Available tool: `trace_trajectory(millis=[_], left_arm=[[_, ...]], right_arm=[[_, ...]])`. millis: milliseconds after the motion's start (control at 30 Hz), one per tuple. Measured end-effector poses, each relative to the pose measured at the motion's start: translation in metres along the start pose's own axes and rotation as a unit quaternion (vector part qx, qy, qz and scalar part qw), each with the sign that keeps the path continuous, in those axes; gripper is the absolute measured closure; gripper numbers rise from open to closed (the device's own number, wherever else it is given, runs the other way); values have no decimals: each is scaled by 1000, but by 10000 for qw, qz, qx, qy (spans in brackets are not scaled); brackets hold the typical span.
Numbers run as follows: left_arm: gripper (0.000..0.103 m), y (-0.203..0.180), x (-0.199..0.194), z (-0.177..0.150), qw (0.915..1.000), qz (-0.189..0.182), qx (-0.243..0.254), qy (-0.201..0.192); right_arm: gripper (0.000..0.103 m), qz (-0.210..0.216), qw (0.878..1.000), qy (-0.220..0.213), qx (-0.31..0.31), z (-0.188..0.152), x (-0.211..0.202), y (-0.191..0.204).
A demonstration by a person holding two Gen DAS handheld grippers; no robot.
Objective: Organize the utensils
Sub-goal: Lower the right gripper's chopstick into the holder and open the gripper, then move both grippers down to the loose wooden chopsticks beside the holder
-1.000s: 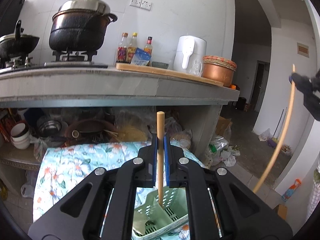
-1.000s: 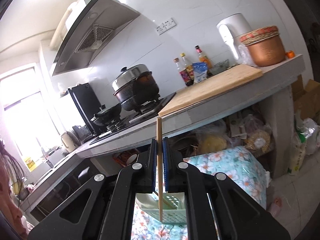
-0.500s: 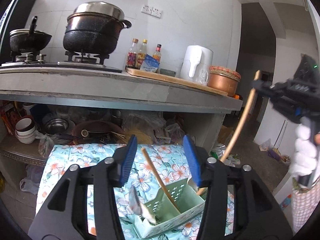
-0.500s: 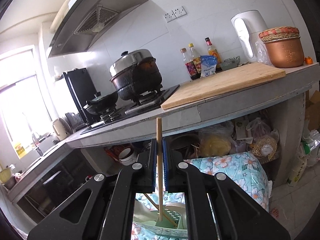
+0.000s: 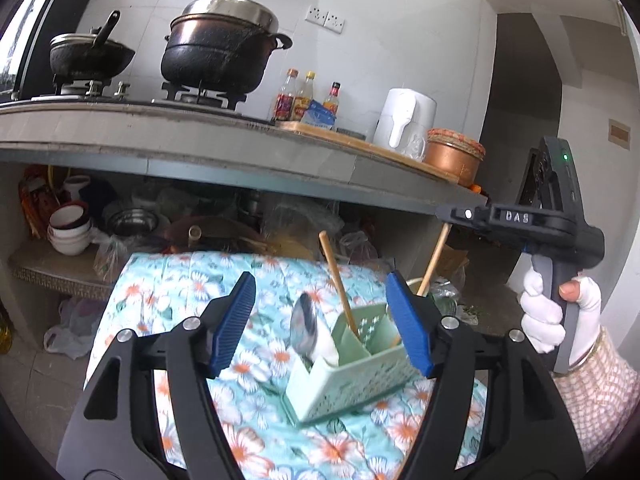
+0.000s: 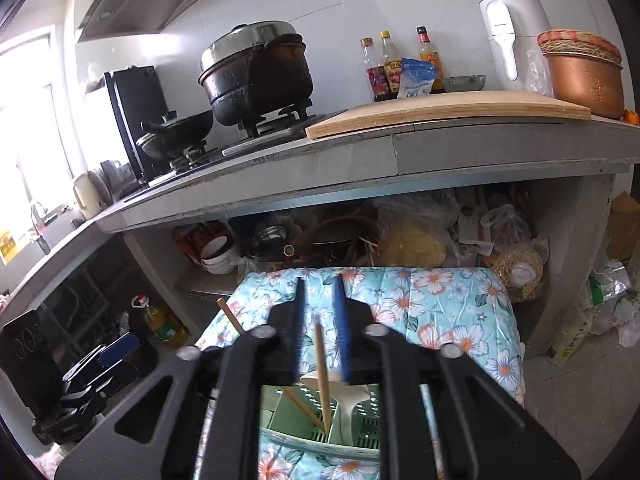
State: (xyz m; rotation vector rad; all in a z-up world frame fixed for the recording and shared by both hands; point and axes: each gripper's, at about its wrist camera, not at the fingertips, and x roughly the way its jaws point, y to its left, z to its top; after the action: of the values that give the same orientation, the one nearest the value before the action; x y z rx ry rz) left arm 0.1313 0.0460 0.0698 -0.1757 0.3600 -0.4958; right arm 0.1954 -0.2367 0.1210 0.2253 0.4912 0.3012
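So the left tool (image 5: 320,316) was spread wide, holding nothing, hovering over the pale green perforated plastic caddy (image 5: 352,372) sitting on the floral turquoise cloth (image 5: 168,280). One wooden chopstick (image 5: 338,284) leaned in the caddy next to a shiny metal spoon (image 5: 306,328). The right tool (image 6: 319,336) had its blue pads slightly apart with a second wooden chopstick (image 6: 322,364) standing loose between them, lower end down in the caddy by a white plastic spoon (image 6: 344,400).

Soft daylight, blown-out window (image 6: 28,120) glare, fisheye-bent edges, slight motion blur.
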Motion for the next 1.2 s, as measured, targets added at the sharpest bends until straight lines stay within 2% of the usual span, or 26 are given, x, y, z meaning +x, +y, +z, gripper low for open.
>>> trace_trajectory(millis=[33, 67, 300, 367, 500, 600, 667, 767, 867, 1000, 1067, 1100, 1200], left_arm=[[38, -1, -1, -2, 10000, 6, 5, 29], [38, -2, -2, -4, 10000, 7, 22, 45], [34, -9, -5, -13, 9998, -105, 38, 137], [32, -12, -6, -15, 9998, -127, 87, 153], [29, -18, -6, -25, 9992, -214, 235, 239], [28, -20, -1, -35, 9982, -318, 317, 399], [28, -21, 5, -44, 9970, -433, 298, 560], [28, -23, 16, -58, 9942, -633, 188, 850], [28, -25, 24, -73, 9912, -772, 149, 1068], [28, -27, 34, -86, 9877, -849, 194, 1301], [28, -27, 36, -90, 9866, -877, 218, 1359], [28, -27, 36, -91, 9864, -887, 222, 1369], [28, -26, 38, -95, 9855, -922, 173, 1413]], right_arm=[[66, 2, 10000, -47, -6, 0, -3, 0], [63, -3, 9999, -111, -18, 1, -6, 1], [58, -169, 9985, -518, 111, 6, -49, -9], [56, -134, 9983, -519, 214, 1, -65, -14], [55, -4, 9978, -153, 646, -26, -87, -34], [55, 122, 9911, 538, 1207, -61, -90, -55], [55, 164, 9785, 1194, 1675, -95, -85, -69], [55, 211, 9501, 2075, 2321, -143, -73, -82], [55, 405, 9108, 2871, 2938, -191, -59, -82], [55, 654, 8616, 3563, 3555, -247, -49, -66], [58, 698, 8423, 3793, 3766, -269, -45, -58], [58, 694, 8333, 3865, 3892, -280, -43, -57], [62, 657, 8194, 3819, 4224, -298, -41, -57]])
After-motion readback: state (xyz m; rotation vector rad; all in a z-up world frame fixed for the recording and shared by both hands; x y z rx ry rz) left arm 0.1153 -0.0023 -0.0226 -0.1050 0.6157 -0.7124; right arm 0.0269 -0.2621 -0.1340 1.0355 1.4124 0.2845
